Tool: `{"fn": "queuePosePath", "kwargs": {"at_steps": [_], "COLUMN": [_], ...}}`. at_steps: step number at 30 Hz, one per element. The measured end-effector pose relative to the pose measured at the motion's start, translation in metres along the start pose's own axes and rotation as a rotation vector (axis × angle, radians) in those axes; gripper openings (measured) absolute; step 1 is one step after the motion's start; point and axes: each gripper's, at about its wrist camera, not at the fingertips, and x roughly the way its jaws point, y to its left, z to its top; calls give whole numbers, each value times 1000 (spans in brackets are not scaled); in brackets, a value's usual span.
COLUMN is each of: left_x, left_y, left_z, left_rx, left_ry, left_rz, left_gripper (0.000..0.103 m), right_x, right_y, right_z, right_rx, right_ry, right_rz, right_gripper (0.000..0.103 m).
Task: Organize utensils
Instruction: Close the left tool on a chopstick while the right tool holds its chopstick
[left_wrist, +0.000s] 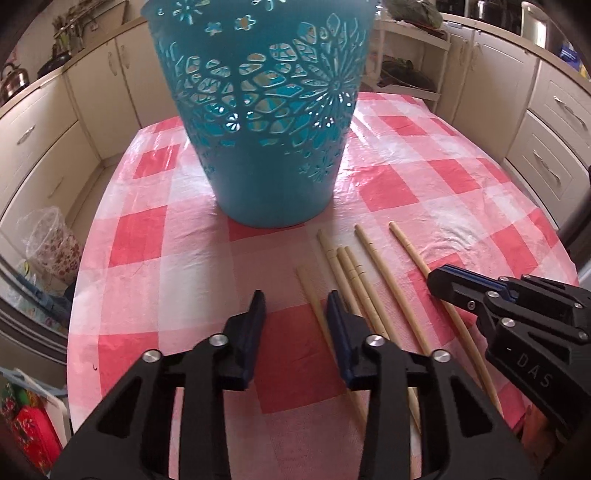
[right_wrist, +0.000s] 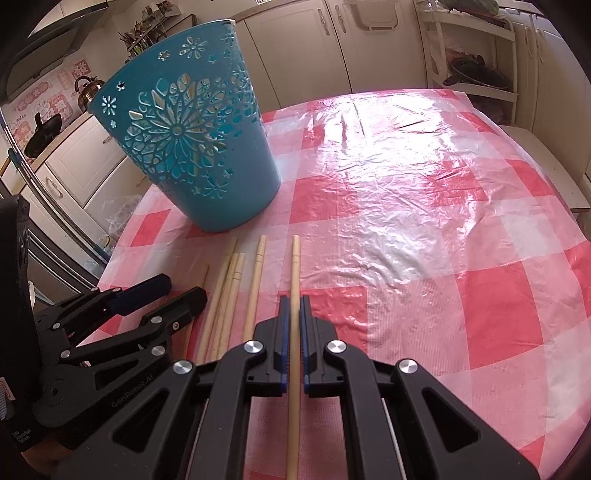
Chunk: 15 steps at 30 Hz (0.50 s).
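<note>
Gripping one chopstick (right_wrist: 294, 280) along its length, your right gripper (right_wrist: 294, 301) has its blue-padded jaws pressed against both sides of the stick, which runs out ahead of the tips over the checked tablecloth (right_wrist: 424, 206). Your left gripper (left_wrist: 295, 297) stands with its fingers (left_wrist: 256, 314) apart and nothing pinched — the leftmost chopstick (left_wrist: 312, 295) lies in the gap, closer to the right-hand finger, though whether that pad touches it is hard to say from this angle. Four more loose chopsticks (left_wrist: 354, 273) lie side by side on the cloth between your two grippers, roughly parallel, their far ends pointing toward the blue perforated basket (left_wrist: 266, 110). That basket stands upright on the table just beyond the sticks — near them but not touching. Cream kitchen cabinets (right_wrist: 295, 48) ring the table.
</note>
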Motion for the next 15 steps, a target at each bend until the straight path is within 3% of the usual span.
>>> {"fn": "queuePosePath", "kwargs": {"at_steps": [2,5,10,15], "left_x": [1,3,4,7], "left_y": [4,15,20,12], "left_z": [4,8,12,10], "left_rx": [12,30,39,73], "left_ry": [19,57,94,81], "left_rz": [-57,-122,-97,-56], "left_gripper": [10,7,7,7], "right_x": [0,1,4,7], "right_y": [0,0,2,5], "right_z": [0,1,5,7], "right_rx": [1,0,-5,-19], "right_ry": [-1,-2,-8,-12], "right_rz": [1,-1,-13,-25], "right_gripper": [6,6,6,6]}}
